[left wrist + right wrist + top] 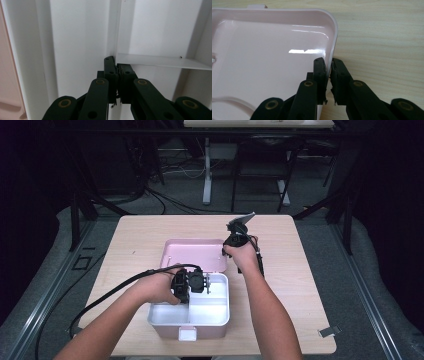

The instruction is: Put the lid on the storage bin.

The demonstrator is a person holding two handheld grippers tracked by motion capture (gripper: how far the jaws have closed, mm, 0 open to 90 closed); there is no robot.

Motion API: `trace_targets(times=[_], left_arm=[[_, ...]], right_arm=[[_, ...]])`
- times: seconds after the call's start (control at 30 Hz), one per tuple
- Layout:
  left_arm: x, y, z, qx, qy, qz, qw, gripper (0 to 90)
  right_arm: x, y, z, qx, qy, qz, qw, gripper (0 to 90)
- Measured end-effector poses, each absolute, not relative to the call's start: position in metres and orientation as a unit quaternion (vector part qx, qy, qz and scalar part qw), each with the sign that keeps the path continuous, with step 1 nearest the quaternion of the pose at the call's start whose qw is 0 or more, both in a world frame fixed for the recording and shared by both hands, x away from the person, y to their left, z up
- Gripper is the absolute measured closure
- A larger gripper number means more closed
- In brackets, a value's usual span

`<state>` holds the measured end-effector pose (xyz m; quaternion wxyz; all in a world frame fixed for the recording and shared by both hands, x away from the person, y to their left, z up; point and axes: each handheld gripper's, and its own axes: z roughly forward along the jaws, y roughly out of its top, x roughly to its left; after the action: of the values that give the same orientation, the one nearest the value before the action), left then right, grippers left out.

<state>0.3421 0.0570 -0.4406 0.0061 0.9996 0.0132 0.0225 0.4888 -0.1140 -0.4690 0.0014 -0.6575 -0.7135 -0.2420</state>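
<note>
Nearest the person, the white box (190, 312) sits on the table (300, 285) with its pink lid (192, 254) folded back flat behind it. The left gripper (189, 285) reaches into the box, its jaws closed on the thin white divider (160, 61) that stands between compartments; the compartments in sight hold nothing. Farther back, the right gripper (235, 240) has its jaws clamped on the right rim of the lid, one jaw inside and one outside. Judged from this layout, opening is complete and the box is steadied; removing or reseating the divider appears to be in hand, and closing the lid remains.
</note>
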Motion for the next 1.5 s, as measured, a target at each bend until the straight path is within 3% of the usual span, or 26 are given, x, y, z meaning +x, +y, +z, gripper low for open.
trace_targets(times=[0.73,1.5], left_arm=[[0.343,0.057,-0.441,1.000,0.011,0.024,0.007,87.0],[0.342,0.057,-0.441,1.000,0.013,0.024,0.007,87.0]], right_arm=[[0.476,-0.112,-0.439,-0.640,-0.718,-0.270,-0.042,86.9],[0.436,-0.112,-0.403,-0.601,-0.721,-0.327,-0.114,88.4]])
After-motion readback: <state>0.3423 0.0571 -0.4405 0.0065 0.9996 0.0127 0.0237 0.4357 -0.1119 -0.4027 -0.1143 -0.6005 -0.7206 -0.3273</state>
